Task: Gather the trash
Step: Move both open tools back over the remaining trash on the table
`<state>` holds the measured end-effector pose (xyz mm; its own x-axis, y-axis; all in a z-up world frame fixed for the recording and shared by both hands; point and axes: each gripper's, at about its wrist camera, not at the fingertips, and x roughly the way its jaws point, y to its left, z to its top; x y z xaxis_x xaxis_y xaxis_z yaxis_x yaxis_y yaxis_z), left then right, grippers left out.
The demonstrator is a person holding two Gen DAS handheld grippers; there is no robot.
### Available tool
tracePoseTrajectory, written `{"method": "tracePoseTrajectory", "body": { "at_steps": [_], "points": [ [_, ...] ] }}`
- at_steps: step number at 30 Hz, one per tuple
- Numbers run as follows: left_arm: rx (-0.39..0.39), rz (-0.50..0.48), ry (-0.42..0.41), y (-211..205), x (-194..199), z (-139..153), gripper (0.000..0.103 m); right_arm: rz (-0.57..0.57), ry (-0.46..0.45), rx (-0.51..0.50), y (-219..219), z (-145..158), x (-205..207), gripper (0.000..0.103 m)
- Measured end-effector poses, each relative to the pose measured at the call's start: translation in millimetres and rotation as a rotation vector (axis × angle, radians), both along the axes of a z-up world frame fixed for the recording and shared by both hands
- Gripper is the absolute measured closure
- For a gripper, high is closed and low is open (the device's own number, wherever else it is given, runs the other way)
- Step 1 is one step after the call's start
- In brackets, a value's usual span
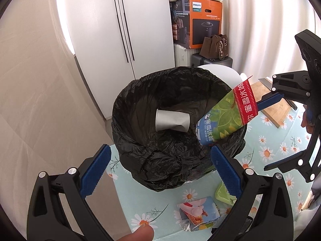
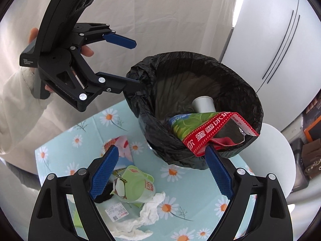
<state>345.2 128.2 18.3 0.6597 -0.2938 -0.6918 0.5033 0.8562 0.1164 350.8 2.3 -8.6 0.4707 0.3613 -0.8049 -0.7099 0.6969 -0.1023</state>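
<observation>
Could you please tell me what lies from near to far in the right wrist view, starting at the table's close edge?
Crumpled tissue → green cup → red-and-green wrapper on the bin's near rim → white paper cup inside the black-lined bin.

White wardrobe (image 1: 120,20), pale curtain (image 1: 260,20), beige floor (image 1: 30,80).

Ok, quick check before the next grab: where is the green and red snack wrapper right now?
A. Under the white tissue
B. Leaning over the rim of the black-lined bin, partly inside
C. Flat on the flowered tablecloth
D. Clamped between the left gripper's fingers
B: the snack wrapper rests across the rim of the black-lined bin, its green end down inside near the grey paper cup, with the right gripper open just below it.
</observation>
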Motion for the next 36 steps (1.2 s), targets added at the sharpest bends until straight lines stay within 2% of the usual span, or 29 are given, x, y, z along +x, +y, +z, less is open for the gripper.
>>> {"method": "tracePoseTrajectory", "body": {
  "at_steps": [16,36],
  "points": [
    [0.041,0.001,0.01,-27,-27,3,0.005,-0.094,0.0,0.077,-52,12,-24,0.019],
    [0.069,0.113,0.108,-17,-99,-28,0.005,-0.071,0.068,0.097,-65,-17,-69,0.019]
  ]
}}
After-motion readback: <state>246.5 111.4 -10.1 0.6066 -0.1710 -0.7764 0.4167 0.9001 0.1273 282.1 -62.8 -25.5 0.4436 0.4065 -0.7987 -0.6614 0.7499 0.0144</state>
